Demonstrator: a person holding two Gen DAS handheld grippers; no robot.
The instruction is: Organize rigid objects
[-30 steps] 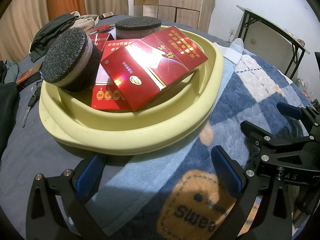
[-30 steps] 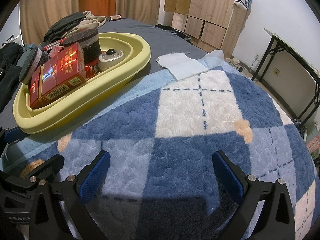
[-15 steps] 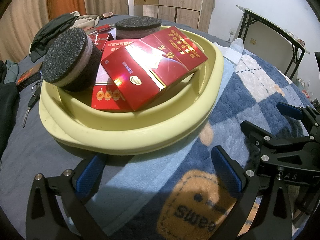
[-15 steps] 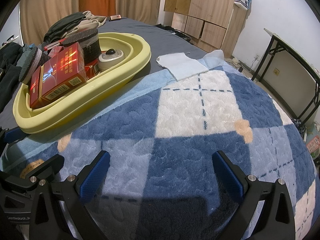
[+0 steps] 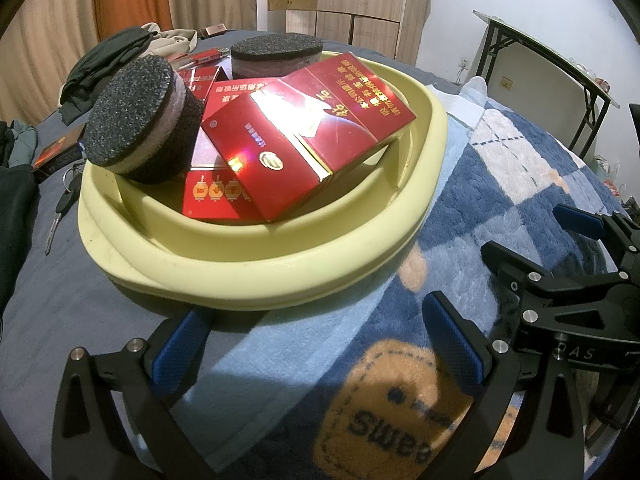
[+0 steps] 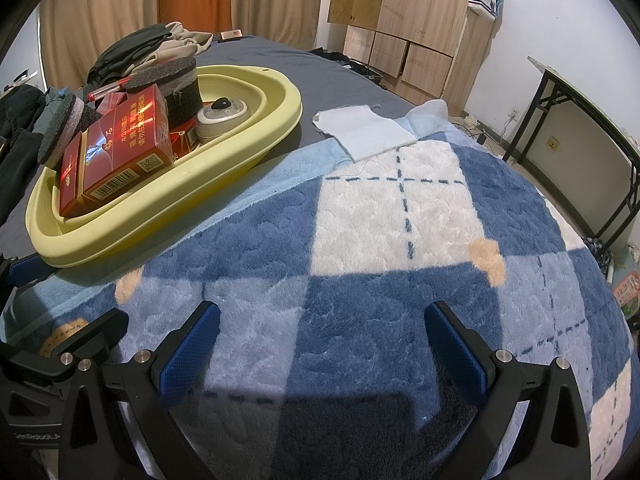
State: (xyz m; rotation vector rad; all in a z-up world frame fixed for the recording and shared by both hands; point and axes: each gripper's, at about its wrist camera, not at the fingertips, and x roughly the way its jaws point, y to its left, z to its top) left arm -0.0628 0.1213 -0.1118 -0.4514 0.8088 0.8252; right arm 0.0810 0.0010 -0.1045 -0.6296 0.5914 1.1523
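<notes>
Centrally, a pale yellow basin point(image 5: 256, 276) rests on a bed, partly on a blue checked blanket point(image 6: 400, 208). Inside the basin, a large red box point(image 5: 304, 140) lies tilted on top of flatter red boxes point(image 5: 212, 196). A round black sponge point(image 5: 136, 124) leans on the basin's left rim; a second sponge point(image 5: 276, 56) stands at its far side, and a small white device point(image 6: 224, 118) sits beside that. The left gripper point(image 5: 316, 344) hovers just in front of the basin, fingers spread apart, grasping nothing. The right gripper point(image 6: 320, 344) is to the basin's right, above the blanket, fingers likewise spread and empty.
</notes>
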